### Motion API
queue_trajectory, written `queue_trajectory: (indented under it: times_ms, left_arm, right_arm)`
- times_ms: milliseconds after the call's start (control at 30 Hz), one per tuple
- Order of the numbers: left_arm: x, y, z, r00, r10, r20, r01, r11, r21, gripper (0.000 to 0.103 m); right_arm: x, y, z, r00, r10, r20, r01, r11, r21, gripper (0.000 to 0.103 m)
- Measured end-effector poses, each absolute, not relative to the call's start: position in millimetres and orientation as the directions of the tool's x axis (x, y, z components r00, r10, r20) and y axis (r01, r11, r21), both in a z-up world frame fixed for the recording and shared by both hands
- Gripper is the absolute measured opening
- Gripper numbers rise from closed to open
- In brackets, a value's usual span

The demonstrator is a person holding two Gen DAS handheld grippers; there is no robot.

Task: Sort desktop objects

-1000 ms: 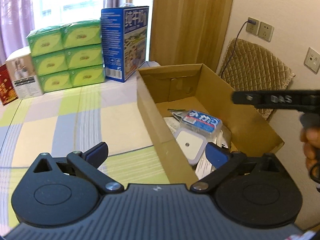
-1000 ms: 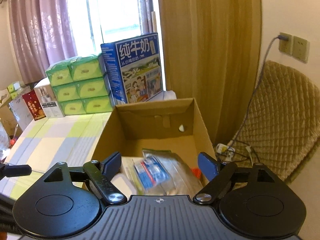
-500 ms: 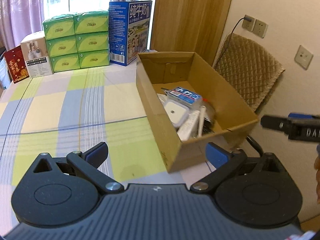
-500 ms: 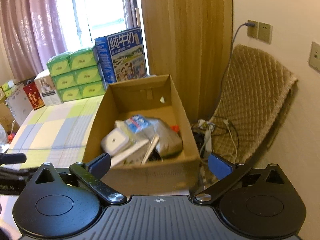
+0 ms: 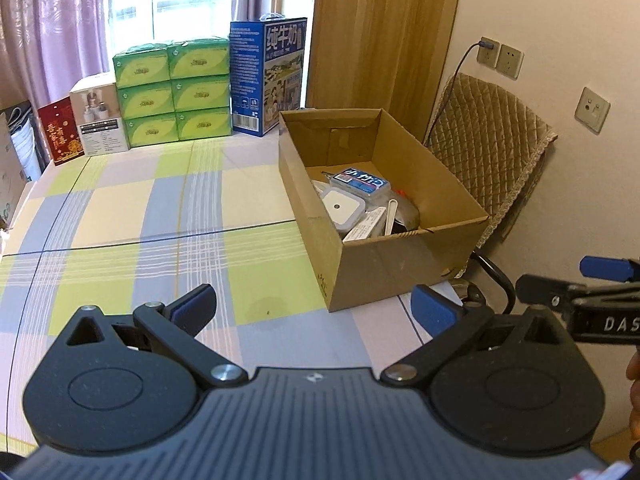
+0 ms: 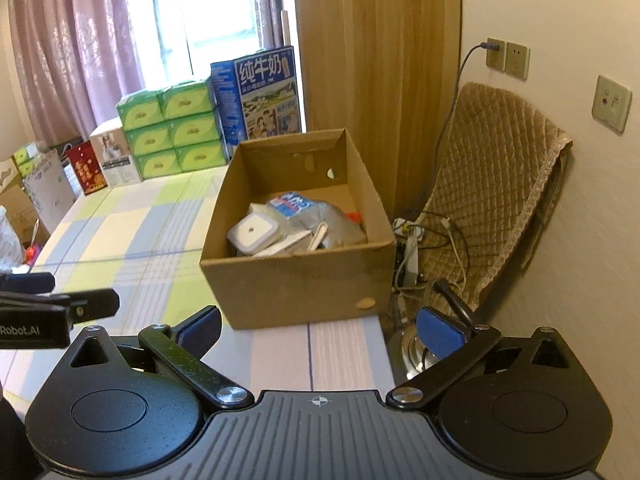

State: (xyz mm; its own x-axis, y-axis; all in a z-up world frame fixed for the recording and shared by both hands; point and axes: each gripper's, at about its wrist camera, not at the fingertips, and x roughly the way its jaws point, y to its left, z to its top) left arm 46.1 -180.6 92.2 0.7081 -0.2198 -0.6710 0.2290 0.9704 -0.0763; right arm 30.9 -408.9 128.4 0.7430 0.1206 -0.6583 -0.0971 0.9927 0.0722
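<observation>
looks basically done to me: the small stuff is all piled in the box (image 5: 400, 264) at the table (image 5: 120, 216) corner, and both the left tool (image 5: 312, 310) and right tool (image 6: 318, 328) are spread wide, holding nothing.

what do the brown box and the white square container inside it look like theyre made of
The brown box looks like plain corrugated cardboard: matte tan walls, raw cut edges, folded flaps and tape marks. The white square container looks like smooth moulded plastic: rounded corners, a faint sheen and a greyish rim around its white lid. Whether that rim is translucent is hard to tell.
</observation>
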Motion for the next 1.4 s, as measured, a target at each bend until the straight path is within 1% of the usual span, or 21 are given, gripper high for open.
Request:
queue_trajectory:
  times_ms: [133,333,433,967,1267,1400]
  left_arm:
    - [37.1,-176.9,92.2,0.723,-0.195,-0.663,0.229,0.973,-0.037,0.102]
    - [34.0,-175.3,89.8,0.709,-0.211,-0.673,0.237,0.970,-0.054,0.102]
    - [34.8,-175.1,88.9,0.693,-0.236,-0.681,0.245,0.966,-0.085,0.102]
    - [37.5,-187.1,86.8,0.684,-0.247,-0.686,0.272,0.959,-0.074,0.102]
    - [41.5,-188.6,86.8,0.676,-0.258,-0.691,0.270,0.958,-0.094,0.102]
    - [41.3,-185.6,85.8,0.691,-0.262,-0.674,0.261,0.960,-0.105,0.102]
  right_arm:
    - [25.3,-400.3,125.4,0.738,0.121,-0.664,-0.115,0.992,0.053,0.101]
    - [23.2,-391.1,124.7,0.733,0.139,-0.666,-0.143,0.989,0.049,0.101]
    - [23.2,-389.9,123.5,0.732,0.140,-0.666,-0.145,0.988,0.049,0.101]
    - [27.4,-397.2,121.8,0.730,0.136,-0.670,-0.135,0.989,0.054,0.101]
    - [29.3,-399.5,122.7,0.733,0.127,-0.668,-0.132,0.990,0.044,0.101]
    - [30.1,-398.6,122.0,0.735,0.118,-0.667,-0.133,0.991,0.029,0.101]
